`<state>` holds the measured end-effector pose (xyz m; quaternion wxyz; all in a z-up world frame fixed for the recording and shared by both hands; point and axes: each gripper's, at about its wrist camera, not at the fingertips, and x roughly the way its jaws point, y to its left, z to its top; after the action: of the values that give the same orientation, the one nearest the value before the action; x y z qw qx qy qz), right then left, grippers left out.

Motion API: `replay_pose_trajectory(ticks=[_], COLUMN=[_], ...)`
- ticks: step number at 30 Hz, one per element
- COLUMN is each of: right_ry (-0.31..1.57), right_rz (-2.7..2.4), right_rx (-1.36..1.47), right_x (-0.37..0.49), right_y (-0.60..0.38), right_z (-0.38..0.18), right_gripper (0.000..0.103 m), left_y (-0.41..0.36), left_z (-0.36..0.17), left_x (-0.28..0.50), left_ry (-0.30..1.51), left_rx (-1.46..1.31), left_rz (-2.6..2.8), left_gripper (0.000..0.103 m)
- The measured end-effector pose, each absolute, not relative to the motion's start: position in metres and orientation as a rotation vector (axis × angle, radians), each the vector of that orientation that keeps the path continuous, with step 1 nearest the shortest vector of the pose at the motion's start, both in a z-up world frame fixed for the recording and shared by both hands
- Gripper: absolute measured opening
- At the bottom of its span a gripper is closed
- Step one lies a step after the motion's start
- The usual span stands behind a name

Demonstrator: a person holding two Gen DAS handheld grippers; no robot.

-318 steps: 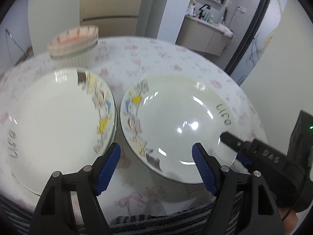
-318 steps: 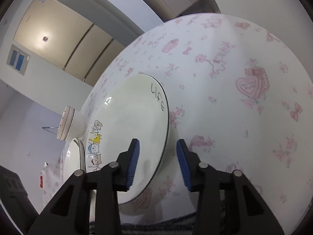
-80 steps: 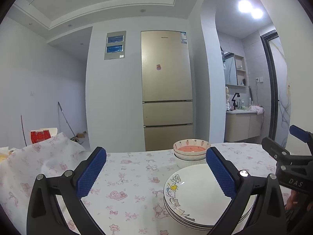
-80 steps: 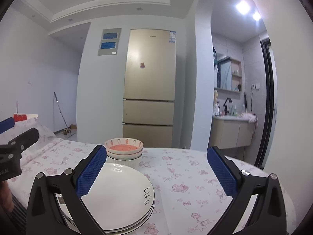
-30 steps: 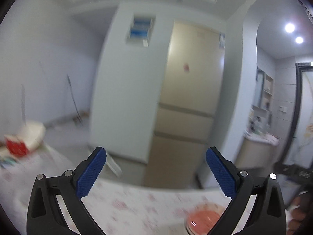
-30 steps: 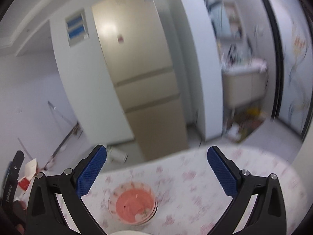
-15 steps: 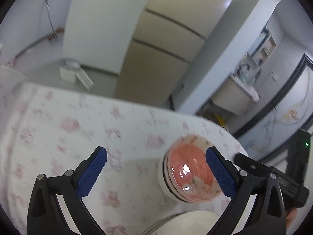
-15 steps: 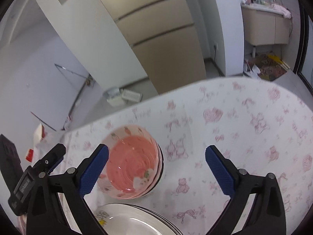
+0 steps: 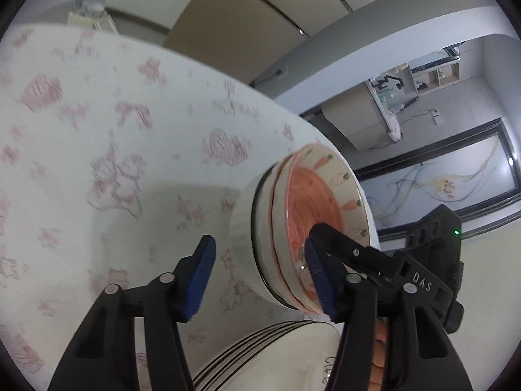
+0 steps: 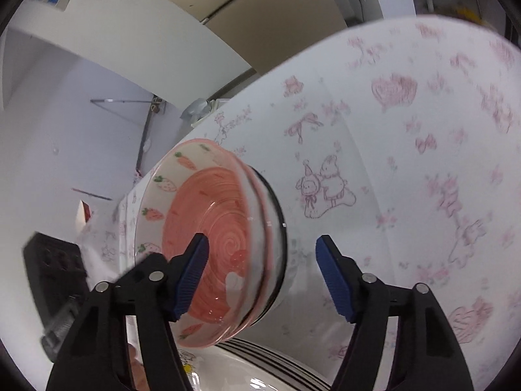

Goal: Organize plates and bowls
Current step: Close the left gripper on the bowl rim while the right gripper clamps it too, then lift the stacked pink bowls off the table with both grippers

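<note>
On the floral tablecloth, centre of both wrist views: one stack of bowls, the top bowl pink-spiralled inside with carrot and strawberry motifs round the rim, nested over others and a white, dark-rimmed bowl at the bottom.

Lower edge of both frames: one stack of plates, white with dark rims, just beside the bowls on the near side.

Left gripper: lower centre of its view, jaws closing and straddling the near wall of the bowl stack, one blue pad outside over the cloth, the other inside over the pink interior. Neither pad yet presses the rim.

Right gripper: lower centre of its view, jaws likewise closing astride the opposite wall, one pad inside the bowl, one outside. No contact is visible; slight blur leaves this short of certain.

Step in hand, as judged: a two-sided grasp of the bowl stack by its rims.

Next move calls for: both pairs of pads to seat on the wall evenly before any lift, held level, since nested glazed bowls may slip or shift if one side grips first.
</note>
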<state>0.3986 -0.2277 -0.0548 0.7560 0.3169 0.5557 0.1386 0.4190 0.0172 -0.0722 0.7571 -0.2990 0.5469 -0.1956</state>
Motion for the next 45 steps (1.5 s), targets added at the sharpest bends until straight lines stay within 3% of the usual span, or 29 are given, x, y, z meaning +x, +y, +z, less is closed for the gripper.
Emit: replay_pose_trajectory(ticks=[6,10,14,19,30,32,39,45], right_ry=[1.26,1.303,1.296,1.284,1.291,1.286,1.277,1.28], right_rz=[0.343,0.324,0.334,0.331,0.359,0.369,0.39,0.388], right_rx=[0.789,0.793,0.839,0.875,0.934,0.935,0.886,0.843], right_x=[0.397,0.396,0.393,0.39,0.39,0.389,0.39,0.392], right_y=[-0.234,-0.232,-0.235,-0.244,-0.248,-0.249,-0.243,-0.237], right_z=[-0.068,-0.078,-0.08,-0.082,-0.093,-0.094,-0.087,-0.084], right_gripper=[0.051,0.05,0.043,0.042,0.044,0.043,0.043,0.045], left_y=[0.013,0.014,0.013,0.013,0.002,0.001,-0.026,-0.025], left_z=[-0.089,-0.092,-0.097,-0.117,-0.11,-0.107,-0.092,-0.094], left_x=[0.421,0.42,0.422,0.423,0.425,0.423,0.42,0.422], left_ry=[1.221,1.21,1.223,1.282,1.281,1.269,1.262,1.277], left_rx=[-0.733,-0.755,-0.768,-0.86,-0.769,-0.748,-0.504,-0.545], left_rz=[-0.459,-0.427,-0.442,-0.455,-0.441,-0.455,-0.445,-0.456], left_gripper=[0.058,0.058,0.058,0.061,0.06,0.055,0.056,0.056])
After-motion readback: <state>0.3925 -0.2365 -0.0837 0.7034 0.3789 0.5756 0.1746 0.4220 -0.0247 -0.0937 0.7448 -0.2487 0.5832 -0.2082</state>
